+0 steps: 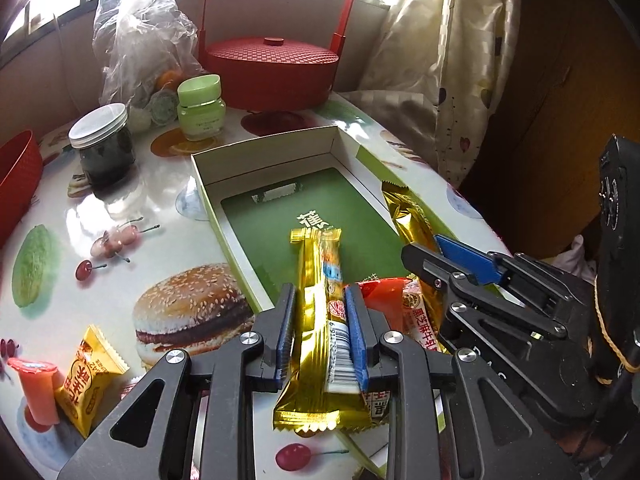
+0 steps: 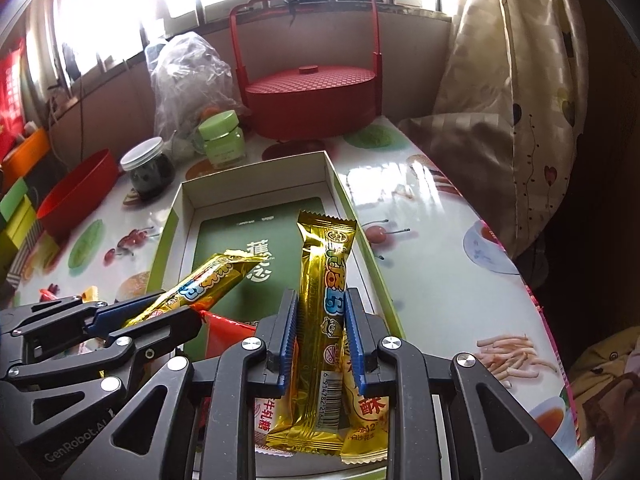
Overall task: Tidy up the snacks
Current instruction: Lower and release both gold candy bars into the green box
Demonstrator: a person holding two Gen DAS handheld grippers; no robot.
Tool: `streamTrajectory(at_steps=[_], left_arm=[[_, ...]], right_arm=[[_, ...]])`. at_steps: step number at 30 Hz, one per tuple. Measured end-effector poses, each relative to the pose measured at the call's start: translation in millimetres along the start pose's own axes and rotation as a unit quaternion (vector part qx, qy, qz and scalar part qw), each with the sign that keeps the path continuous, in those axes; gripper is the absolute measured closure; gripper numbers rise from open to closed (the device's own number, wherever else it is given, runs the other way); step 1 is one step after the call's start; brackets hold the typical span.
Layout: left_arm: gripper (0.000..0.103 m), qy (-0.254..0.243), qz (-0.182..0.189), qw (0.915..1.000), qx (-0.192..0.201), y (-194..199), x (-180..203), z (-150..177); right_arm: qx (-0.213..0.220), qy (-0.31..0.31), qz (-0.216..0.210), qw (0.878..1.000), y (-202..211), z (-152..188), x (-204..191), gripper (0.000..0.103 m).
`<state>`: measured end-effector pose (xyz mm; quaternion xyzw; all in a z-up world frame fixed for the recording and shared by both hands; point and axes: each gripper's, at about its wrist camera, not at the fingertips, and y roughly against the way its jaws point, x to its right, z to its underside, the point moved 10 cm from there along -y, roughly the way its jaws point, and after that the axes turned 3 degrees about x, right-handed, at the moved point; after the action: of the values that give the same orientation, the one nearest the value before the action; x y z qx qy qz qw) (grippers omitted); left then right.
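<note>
We are in the placing step: 2 gold bars are carried into the box (image 1: 332, 144), 1 in each gripper.

The left gripper (image 1: 318, 336) has its fingers (image 1: 356, 320) closed on the left bar (image 1: 320, 280), gripping it at about its middle. This bar points into the box, and its far end hangs over the green card (image 1: 288, 224) that lies on the box floor. In the right wrist view the same bar (image 2: 208, 280) enters the box from its left side.

The right gripper (image 2: 320, 332) also has its fingers (image 2: 290, 328) closed on a bar, the right bar (image 2: 324, 272). It stands along the right wall of the box, with its far end near the middle of that wall.

At the near end of the box some snacks already lie: a red packet (image 1: 384, 296) and a yellow packet (image 2: 366, 412), under the 2 grippers. On the desk (image 1: 168, 216), left of the box, a jelly cup (image 1: 38, 392) and a yellow snack (image 1: 90, 376) are not yet put away.

We judge that the next move calls for lowering each bar until it lies flat on the box floor, then opening the fingers. The 2 bars should go side by side, parallel to the long walls. The grippers are near each other, so we must take care that they do not collide.
</note>
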<state>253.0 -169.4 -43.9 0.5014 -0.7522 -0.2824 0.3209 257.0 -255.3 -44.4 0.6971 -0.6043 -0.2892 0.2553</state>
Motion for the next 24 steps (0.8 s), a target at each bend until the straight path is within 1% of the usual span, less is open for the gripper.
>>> streamTrajectory(at_steps=[5, 14, 15, 18, 20, 24], left_arm=[[0.07, -0.003, 0.006, 1.0, -0.001, 0.3, 2.9, 0.7], [0.068, -0.001, 0.005, 1.0, 0.001, 7.0, 3.8, 2.4], [0.067, 0.0, 0.003, 1.0, 0.003, 9.2, 3.7, 2.5], [0.057, -0.001, 0.005, 0.9999, 0.011, 16.5, 4.2, 0.6], [0.055, 0.001, 0.003, 0.9999, 0.014, 20.0, 3.8, 0.1], [0.055, 0.0, 0.003, 0.9998, 0.018, 28.2, 5.2, 1.7]], right_arm=[[0.0, -0.001, -0.002, 1.0, 0.0, -0.2, 0.2, 0.078], [0.008, -0.006, 0.002, 1.0, 5.3, -2.0, 2.8, 0.069], [0.011, -0.008, 0.004, 1.0, 7.0, -2.7, 3.6, 0.067], [0.015, -0.015, 0.004, 1.0, 12.4, -3.4, 4.8, 0.065], [0.019, -0.018, 0.003, 1.0, 16.1, -4.0, 5.6, 0.065], [0.024, -0.019, 0.006, 1.0, 24.4, -4.9, 5.3, 0.064]])
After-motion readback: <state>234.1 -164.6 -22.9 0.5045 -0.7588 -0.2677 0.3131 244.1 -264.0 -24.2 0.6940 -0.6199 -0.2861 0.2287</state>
